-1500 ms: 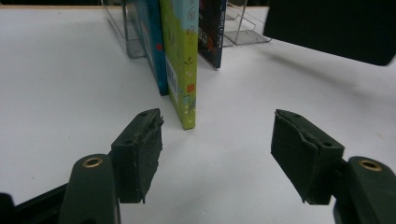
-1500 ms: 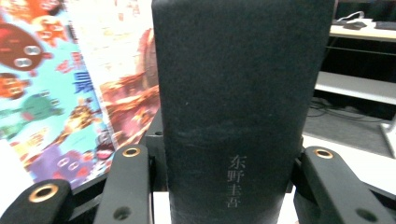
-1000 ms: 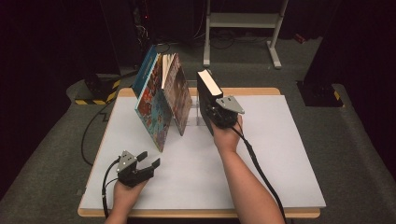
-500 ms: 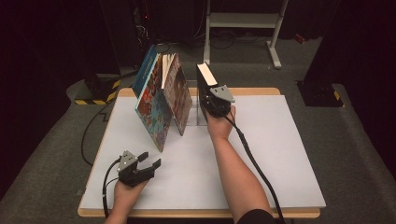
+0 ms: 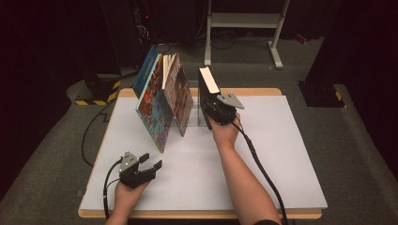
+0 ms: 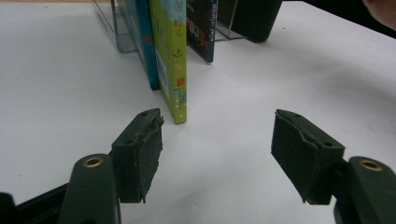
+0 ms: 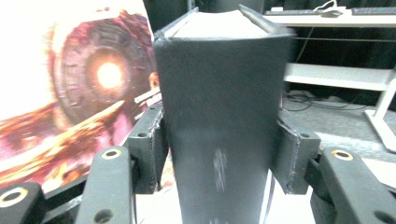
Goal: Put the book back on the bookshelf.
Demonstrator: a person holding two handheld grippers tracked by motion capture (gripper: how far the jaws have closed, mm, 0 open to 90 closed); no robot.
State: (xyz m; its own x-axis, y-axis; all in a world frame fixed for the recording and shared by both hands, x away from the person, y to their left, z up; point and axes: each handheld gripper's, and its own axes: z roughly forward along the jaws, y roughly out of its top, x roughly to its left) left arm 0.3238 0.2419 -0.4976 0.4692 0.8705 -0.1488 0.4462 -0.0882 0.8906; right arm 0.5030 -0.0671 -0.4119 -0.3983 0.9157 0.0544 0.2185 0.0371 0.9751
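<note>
beside the black book (image 5: 206,93), leaning colourful books (image 5: 162,101), clear stand (image 5: 199,115) between

Could make out a few small East Asian characters near the top of the green book (image 6: 171,56) spine, upper middle of the left gripper view, too small to read; barcode lower on that spine, digits unreadable; nothing legible elsewhere.
</note>
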